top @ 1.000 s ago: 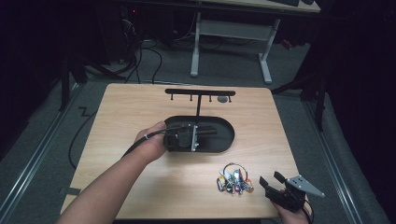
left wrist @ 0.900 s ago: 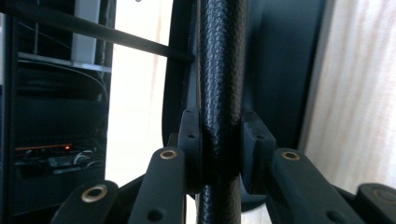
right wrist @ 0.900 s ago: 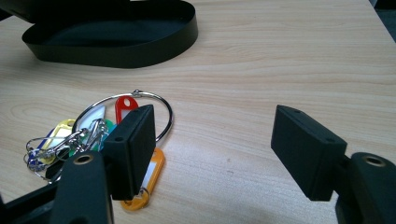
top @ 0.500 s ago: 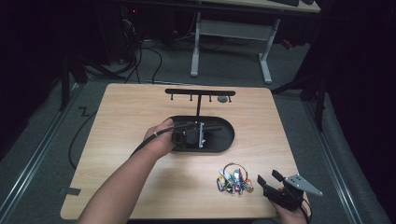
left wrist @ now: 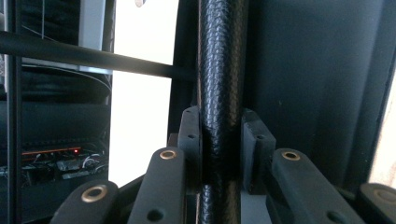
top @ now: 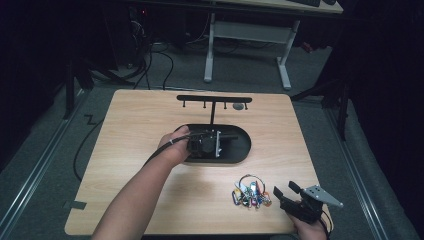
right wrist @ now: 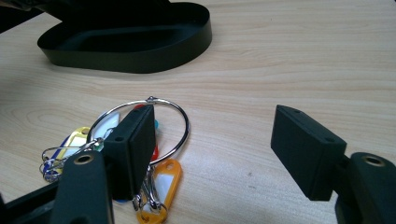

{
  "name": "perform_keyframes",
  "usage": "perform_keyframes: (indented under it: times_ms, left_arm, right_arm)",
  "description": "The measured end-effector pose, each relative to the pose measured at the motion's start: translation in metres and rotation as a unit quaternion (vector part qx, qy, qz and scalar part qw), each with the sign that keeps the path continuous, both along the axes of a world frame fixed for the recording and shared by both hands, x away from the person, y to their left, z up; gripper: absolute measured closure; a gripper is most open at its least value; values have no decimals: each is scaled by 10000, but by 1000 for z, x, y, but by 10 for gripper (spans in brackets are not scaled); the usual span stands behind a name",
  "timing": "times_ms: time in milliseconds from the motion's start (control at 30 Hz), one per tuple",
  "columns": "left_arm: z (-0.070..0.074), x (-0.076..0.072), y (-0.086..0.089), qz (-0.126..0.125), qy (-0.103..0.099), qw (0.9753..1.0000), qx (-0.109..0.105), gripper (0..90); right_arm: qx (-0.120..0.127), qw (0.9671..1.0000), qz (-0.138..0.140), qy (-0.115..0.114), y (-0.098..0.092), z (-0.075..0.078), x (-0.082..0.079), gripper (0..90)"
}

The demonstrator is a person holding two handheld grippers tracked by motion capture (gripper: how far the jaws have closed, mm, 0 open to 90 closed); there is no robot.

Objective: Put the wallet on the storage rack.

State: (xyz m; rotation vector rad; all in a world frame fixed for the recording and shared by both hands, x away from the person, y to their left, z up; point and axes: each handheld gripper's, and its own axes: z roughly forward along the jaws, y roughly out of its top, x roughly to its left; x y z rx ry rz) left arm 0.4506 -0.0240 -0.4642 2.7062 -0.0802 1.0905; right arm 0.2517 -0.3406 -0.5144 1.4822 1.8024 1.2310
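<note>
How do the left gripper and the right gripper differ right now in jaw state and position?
The left gripper is shut on the black post of the stand, over its oval base; the right gripper is open and holds nothing. The left gripper sits at the table's middle; the right gripper is near the front right edge, beside the key ring with coloured tags, one jaw in front of the ring. Both have black jaws.

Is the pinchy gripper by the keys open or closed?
Open. The right gripper has its jaws spread wide apart, holding nothing, beside the key ring.
</note>
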Motion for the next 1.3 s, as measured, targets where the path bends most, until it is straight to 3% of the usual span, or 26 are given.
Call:
perform_keyframes:
  times_ms: [167, 267, 333, 467, 667, 933, 1300]
  left_arm:
    - [-3, 3, 1, 63, -203, 9997, 116, 735]
    - [-3, 5, 2, 85, -162, 9997, 144, 733]
    - [-7, 7, 4, 104, -17, 9997, 204, 728]
    - [-9, 8, 7, 163, 83, 9997, 131, 711]
    - [-4, 7, 11, 383, 394, 9985, 30, 588]
    - [4, -2, 14, 339, 557, 9979, -50, 577]
    - [4, -12, 18, 392, 624, 9970, -218, 584]
  right_arm:
    - [39, 10000, -32, -12, -2, 0, -1, 313]
    - [60, 10000, -43, 2, -3, 0, -1, 313]
    - [47, 10000, -28, -13, -2, 0, -1, 313]
    - [33, 10000, -4, 2, -2, 0, 0, 313]
    - [31, 10000, 13, 16, 1, 0, 1, 313]
    - [-48, 10000, 65, 49, 5, -1, 4, 313]
    - [-91, 9999, 98, 26, 8, 0, 4, 314]
